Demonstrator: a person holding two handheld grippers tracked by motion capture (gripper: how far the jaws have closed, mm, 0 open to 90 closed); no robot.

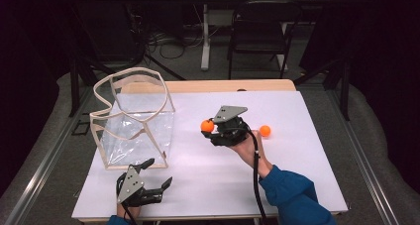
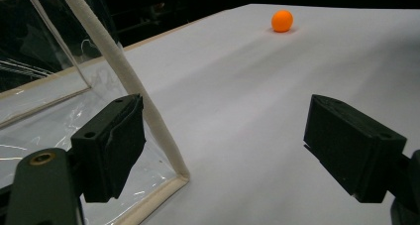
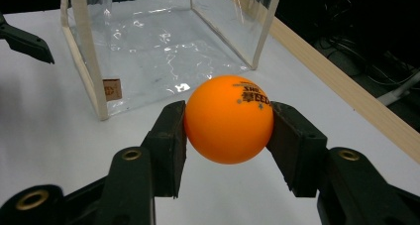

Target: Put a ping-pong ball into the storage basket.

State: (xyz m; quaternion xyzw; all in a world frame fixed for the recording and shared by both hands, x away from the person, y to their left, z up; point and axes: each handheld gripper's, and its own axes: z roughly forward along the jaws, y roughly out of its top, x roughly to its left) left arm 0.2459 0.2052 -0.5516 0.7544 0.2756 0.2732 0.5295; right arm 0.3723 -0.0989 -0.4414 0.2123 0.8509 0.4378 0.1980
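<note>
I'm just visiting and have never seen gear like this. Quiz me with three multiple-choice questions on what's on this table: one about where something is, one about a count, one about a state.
1. Where does the clear bag stand?
A. on the table's left part
B. on the table's right edge
C. on the floor

2. How many orange balls are there?
A. one
B. two
C. four

3. What is the right gripper doing?
A. standing open over nothing
B. clamped on an orange ball
C. clamped on the bag's rim

Answers:
1. A: in the high view the bag stands left of centre on the white table, just beyond the left gripper.
2. B: one ball in the gripper, one loose ball lying on the table to its right.
3. B: in the right gripper view both black pads press the ball's sides.
</note>
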